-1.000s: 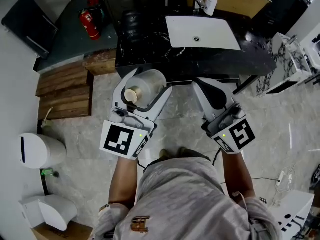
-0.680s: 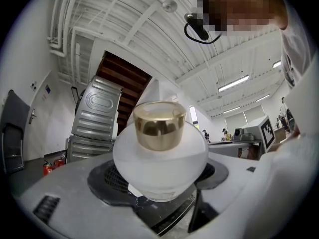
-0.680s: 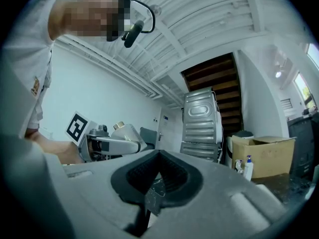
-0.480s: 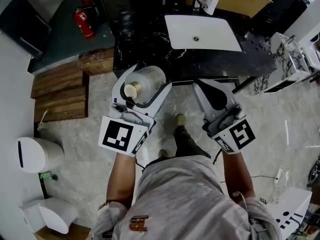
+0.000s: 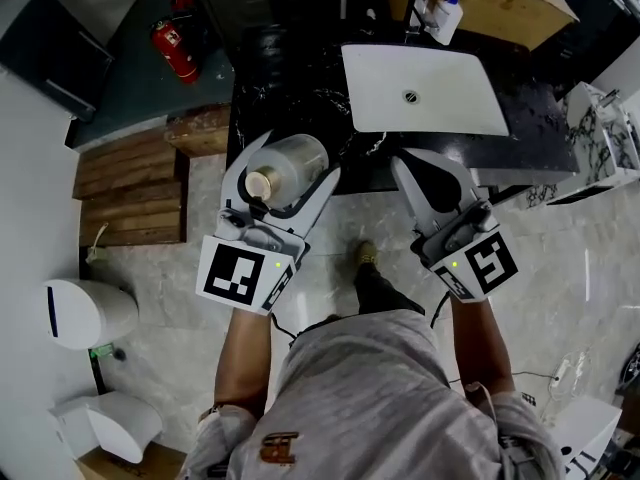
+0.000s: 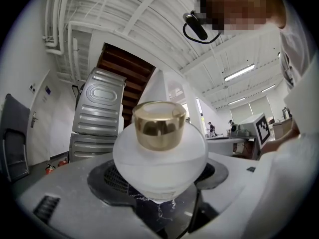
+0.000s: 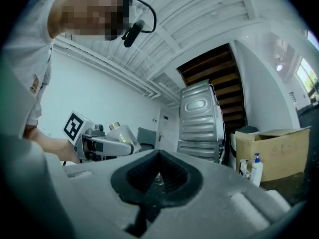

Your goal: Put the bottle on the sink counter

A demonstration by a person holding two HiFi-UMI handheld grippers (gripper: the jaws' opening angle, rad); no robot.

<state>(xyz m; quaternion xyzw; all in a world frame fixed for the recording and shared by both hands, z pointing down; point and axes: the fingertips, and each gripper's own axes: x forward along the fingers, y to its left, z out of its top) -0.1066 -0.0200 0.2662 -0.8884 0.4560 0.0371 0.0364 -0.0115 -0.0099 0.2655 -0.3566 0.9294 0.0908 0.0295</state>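
A: What is the floor like?
B: Pale stone tiles [image 5: 150,258], with wooden pallets [image 5: 130,183] at the left near a red fire extinguisher [image 5: 172,46].
A: And overhead?
B: A white ribbed ceiling [image 6: 124,9], strip lights [image 6: 239,72] and brown wooden stairs [image 7: 219,68].

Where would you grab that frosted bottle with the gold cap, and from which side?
Grip the bottle by its wide frosted body, coming from the end with the gold cap, a jaw passing it on each flank. The body is round and broadest there; the cap looks small. The left hand-held gripper holds it that way.
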